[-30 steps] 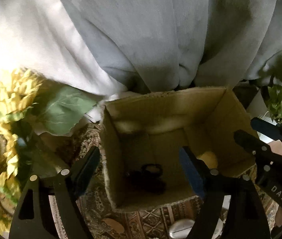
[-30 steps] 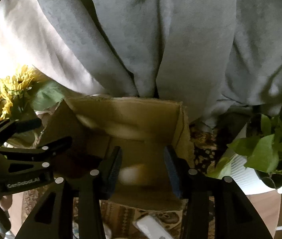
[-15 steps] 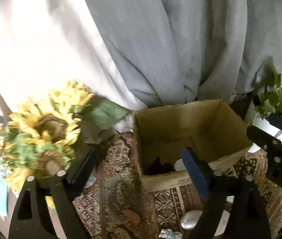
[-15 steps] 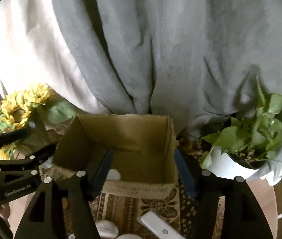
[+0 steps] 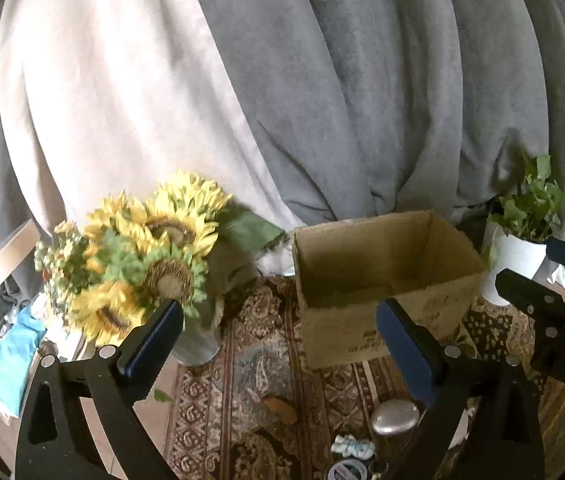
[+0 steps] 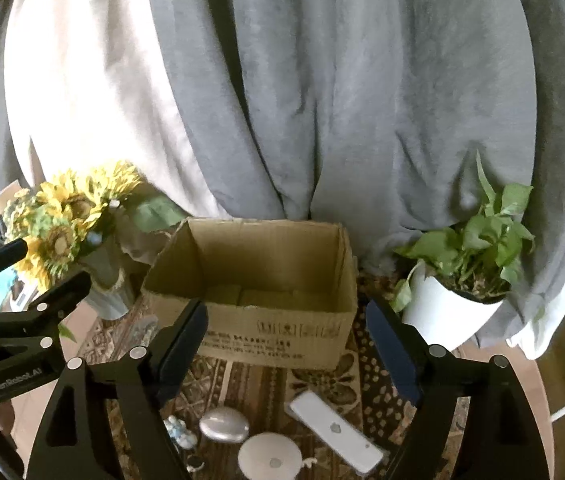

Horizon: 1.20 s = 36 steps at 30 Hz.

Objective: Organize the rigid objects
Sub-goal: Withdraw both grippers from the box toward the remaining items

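An open cardboard box (image 5: 386, 280) (image 6: 266, 280) stands on a patterned rug (image 5: 258, 364) (image 6: 250, 380); its contents are hidden from here. In front of it lie a silver oval object (image 5: 396, 417) (image 6: 224, 428), a white remote (image 6: 334, 432), a round white puck (image 6: 272, 460) and a small pale figurine (image 5: 352, 448) (image 6: 178, 434). My left gripper (image 5: 278, 344) is open and empty, back from the box. My right gripper (image 6: 286, 348) is open and empty, above the loose objects.
A vase of sunflowers (image 5: 150, 256) (image 6: 66, 232) stands left of the box. A potted green plant in a white pot (image 6: 458, 280) (image 5: 522, 236) stands to its right. Grey curtains (image 6: 322, 100) hang behind. A small brown leaf (image 5: 280, 408) lies on the rug.
Both grippers have pulled back and up from over the box. The box now sits further away and its inside is no longer visible. The loose objects on the rug have come into view.
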### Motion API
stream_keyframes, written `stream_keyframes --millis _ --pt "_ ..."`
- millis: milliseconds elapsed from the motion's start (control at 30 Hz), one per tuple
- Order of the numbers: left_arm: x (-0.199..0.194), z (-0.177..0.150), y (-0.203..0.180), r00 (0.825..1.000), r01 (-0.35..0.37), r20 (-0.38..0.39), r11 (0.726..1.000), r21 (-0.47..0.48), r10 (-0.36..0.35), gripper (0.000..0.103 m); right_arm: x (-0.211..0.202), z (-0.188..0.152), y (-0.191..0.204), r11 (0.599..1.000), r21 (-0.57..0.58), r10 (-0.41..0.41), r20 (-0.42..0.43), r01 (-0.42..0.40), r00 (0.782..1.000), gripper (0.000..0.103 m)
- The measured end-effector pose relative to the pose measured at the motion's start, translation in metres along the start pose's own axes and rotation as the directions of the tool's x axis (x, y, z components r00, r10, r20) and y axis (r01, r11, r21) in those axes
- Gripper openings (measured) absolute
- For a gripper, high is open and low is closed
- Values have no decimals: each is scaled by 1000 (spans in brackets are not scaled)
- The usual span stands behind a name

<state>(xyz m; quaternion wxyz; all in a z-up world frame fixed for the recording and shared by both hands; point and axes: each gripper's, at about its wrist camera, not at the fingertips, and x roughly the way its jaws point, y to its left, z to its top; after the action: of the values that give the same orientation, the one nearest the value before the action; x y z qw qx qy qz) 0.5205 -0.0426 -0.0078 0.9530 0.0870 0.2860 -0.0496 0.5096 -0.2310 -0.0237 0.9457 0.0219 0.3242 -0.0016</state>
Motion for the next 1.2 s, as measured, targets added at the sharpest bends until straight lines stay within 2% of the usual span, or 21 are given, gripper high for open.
stream_keyframes --millis 367,500,767,1033,1200 --pt "-23 -38 3 1000 -3 3 1000 -17 3 99 -28 -34 14 999 -28 -44 42 45 998 83" --pt "-29 -50 2 1000 7 1 1000 -6 -7 99 -30 -47 14 1000 -7 -10 15 10 1000 83" --pt "-32 -80 -4 999 32 -35 999 29 -31 99 -34 -75 16 1000 -4 -7 -19 7 1000 83" --pt "-29 -104 -13 998 31 -65 997 72 -27 98 -27 -102 15 1000 -4 4 -100 -5 995 83" --pt "-22 -119 -17 993 73 -99 995 73 -65 98 -21 -114 12 1000 7 3 -132 -2 991 83"
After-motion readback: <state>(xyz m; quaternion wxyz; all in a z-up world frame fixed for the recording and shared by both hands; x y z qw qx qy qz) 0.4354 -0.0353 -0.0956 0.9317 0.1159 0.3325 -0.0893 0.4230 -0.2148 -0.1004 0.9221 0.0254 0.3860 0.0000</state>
